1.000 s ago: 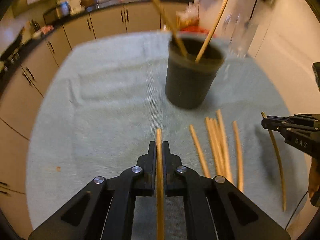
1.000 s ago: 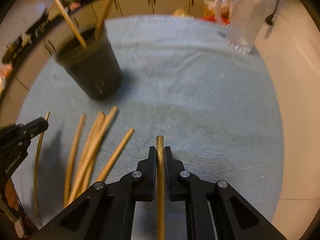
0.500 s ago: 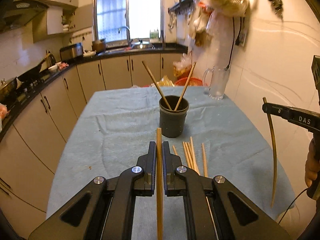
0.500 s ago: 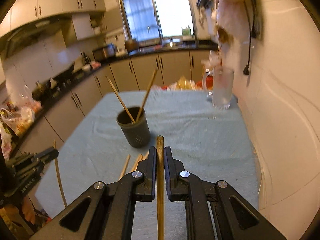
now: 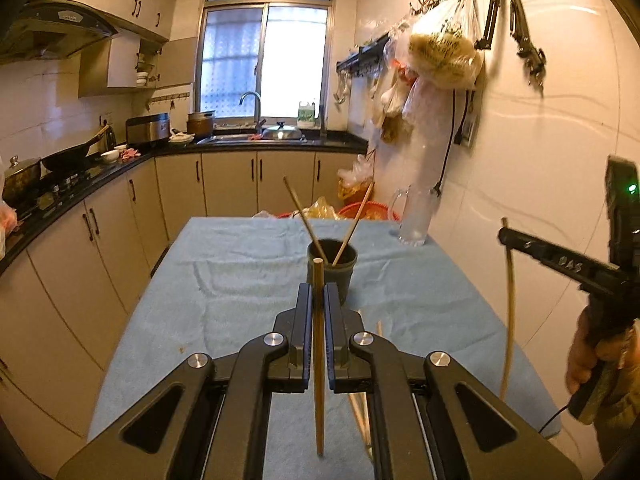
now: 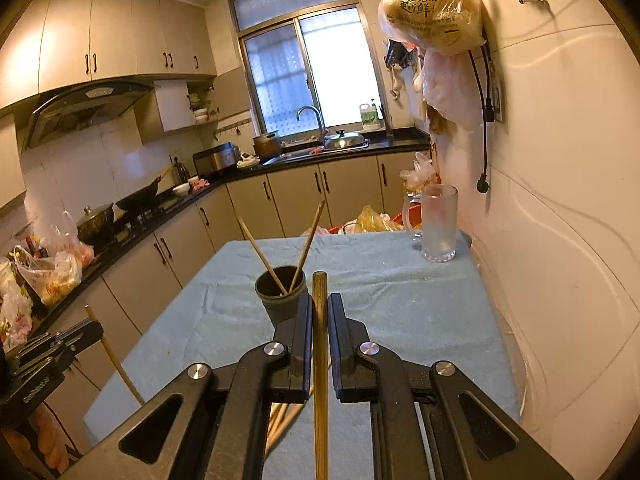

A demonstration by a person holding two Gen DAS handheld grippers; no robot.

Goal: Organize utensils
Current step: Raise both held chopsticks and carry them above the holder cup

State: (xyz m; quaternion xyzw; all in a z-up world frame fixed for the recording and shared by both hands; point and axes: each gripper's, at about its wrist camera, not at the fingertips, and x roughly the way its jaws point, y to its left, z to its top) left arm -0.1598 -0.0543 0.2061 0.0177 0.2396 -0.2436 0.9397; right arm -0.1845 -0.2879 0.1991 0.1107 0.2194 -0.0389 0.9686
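Note:
A dark cup [image 5: 331, 270] stands mid-table with two chopsticks [image 5: 304, 220] leaning in it; it also shows in the right wrist view [image 6: 280, 294]. My left gripper [image 5: 318, 294] is shut on a wooden chopstick [image 5: 319, 356], held above the table's near end. My right gripper [image 6: 320, 304] is shut on another chopstick [image 6: 320, 380]; it shows from the side in the left wrist view [image 5: 505, 236], its stick [image 5: 509, 312] hanging down. Several loose chopsticks [image 5: 362, 412] lie on the cloth, mostly hidden behind the fingers.
A light blue cloth [image 5: 248, 276] covers the table. A glass mug [image 6: 438, 222] stands at the far right corner by the wall. Cabinets and a counter [image 5: 120, 208] run along the left and back. Bags [image 6: 432, 8] hang on the right wall.
Both grippers, each still holding its chopstick, have risen and pulled back from the table. The cup and loose chopsticks now look smaller and farther away.

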